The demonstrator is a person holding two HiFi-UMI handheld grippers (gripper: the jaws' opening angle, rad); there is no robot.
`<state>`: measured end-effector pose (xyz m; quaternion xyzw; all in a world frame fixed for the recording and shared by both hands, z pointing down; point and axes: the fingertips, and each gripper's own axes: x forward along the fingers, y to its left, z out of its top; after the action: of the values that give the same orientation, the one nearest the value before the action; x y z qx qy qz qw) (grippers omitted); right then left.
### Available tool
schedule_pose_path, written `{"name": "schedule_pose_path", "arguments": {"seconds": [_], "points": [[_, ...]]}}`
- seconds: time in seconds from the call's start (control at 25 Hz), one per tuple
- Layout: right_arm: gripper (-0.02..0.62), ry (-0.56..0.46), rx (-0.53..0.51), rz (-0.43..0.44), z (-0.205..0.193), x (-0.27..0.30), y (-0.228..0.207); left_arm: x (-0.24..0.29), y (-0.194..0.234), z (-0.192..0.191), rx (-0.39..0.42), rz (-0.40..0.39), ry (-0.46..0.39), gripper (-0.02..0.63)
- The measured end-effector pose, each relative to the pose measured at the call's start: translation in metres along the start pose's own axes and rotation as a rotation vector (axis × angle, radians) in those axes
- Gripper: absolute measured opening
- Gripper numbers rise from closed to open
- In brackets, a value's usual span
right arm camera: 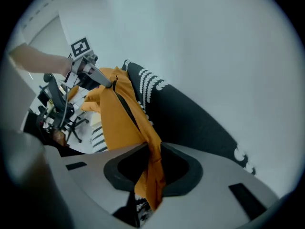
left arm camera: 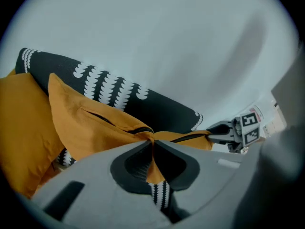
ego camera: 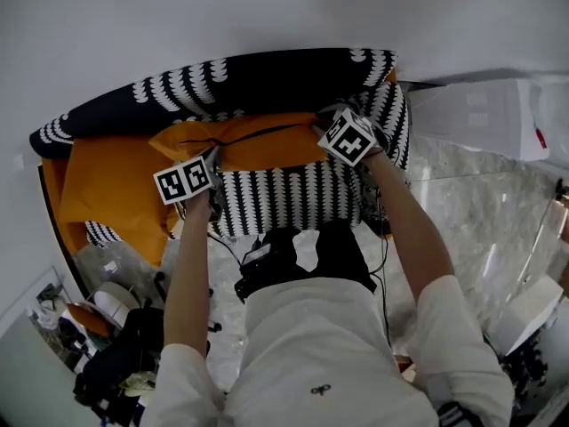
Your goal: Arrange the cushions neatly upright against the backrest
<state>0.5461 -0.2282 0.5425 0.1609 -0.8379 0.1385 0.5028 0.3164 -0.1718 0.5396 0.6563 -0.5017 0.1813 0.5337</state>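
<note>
Head view looks down on a person bent over a small black-and-white patterned sofa (ego camera: 293,198), with a gripper in each hand. Stretched between the two grippers is a floppy orange fabric cushion with a dark zip (ego camera: 253,142). It is held up off the seat, just in front of the dark backrest with white scalloped print (ego camera: 267,78). The left gripper (left arm camera: 152,146) has its jaws closed tight on one corner of that cushion, with the cloth bunched into a pleat at the tips. The right gripper (right arm camera: 155,149) is pinched narrowly on the opposite corner, and a tongue of orange cloth hangs down between its jaws. The zip edge runs taut from one gripper to the other. A second orange cushion (ego camera: 102,181) lies slumped at the sofa's left end. Pale marble floor (ego camera: 471,194) shows off to the right.
</note>
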Motion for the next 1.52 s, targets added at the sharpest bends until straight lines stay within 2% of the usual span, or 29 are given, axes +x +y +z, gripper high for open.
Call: {"name": "schedule_pose_path", "arguments": {"seconds": [0.08,0.16,0.28,0.4,0.52,0.6,0.68,0.84,1.2,1.4,1.52], "points": [[0.085,-0.006,-0.055,-0.097,0.019,0.000,-0.012,0.010,0.013,0.016,-0.060,-0.003,-0.030,0.025],[0.110,-0.074,-0.059,-0.196,0.043,-0.016,-0.029,0.018,0.016,0.032,-0.094,-0.019,-0.044,0.026],[0.127,-0.194,0.073,-0.301,0.064,-0.058,-0.047,0.032,0.016,0.049,-0.047,-0.010,-0.049,0.028],[0.092,-0.270,0.265,-0.319,0.048,-0.093,-0.030,0.043,0.020,0.065,-0.035,-0.004,-0.081,0.043],[0.081,-0.276,0.407,-0.269,0.016,-0.114,0.018,0.053,0.021,0.080,-0.051,-0.045,-0.143,0.068],[0.081,-0.266,0.471,-0.244,0.000,-0.119,0.055,0.055,0.023,0.084,-0.036,-0.061,-0.152,0.089],[0.080,-0.266,0.535,-0.234,-0.012,-0.123,0.087,0.051,0.026,0.087,0.025,-0.058,-0.147,0.098],[0.080,-0.287,0.605,-0.225,-0.015,-0.130,0.129,0.032,0.028,0.085,0.228,-0.030,-0.127,0.146],[0.080,-0.377,0.577,-0.249,0.008,-0.148,0.154,-0.029,-0.002,0.049,0.335,-0.081,-0.165,0.140],[0.080,-0.443,0.539,-0.252,0.018,-0.160,0.165,-0.074,-0.034,0.027,0.490,-0.093,-0.211,0.115],[0.080,-0.494,0.534,-0.243,0.021,-0.167,0.176,-0.108,-0.051,0.009,0.545,-0.107,-0.251,0.101]]}}
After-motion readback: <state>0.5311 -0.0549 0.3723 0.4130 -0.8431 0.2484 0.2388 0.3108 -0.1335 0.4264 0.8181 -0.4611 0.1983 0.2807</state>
